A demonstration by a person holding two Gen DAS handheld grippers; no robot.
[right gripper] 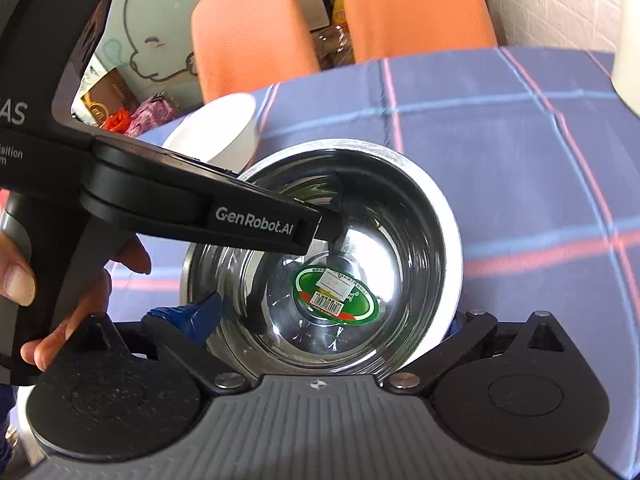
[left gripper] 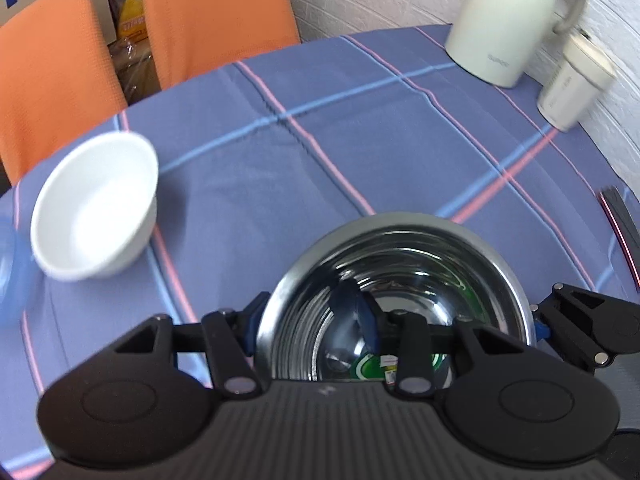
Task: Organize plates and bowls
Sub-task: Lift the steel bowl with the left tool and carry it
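Observation:
A steel bowl with a green sticker inside sits close in front of my left gripper. The left gripper is shut on its near-left rim, one blue-padded finger outside the wall and one inside. In the right wrist view the same steel bowl lies between the spread fingers of my right gripper, which is open around it; whether its pads touch the wall is unclear. The left gripper's black body reaches in from the left to the bowl's rim. A white bowl stands upright at the left, also in the right wrist view.
The table has a blue checked cloth. A white kettle and a white container stand at the far right by the brick wall. Two orange chairs stand behind the table. A blue object shows at the left edge.

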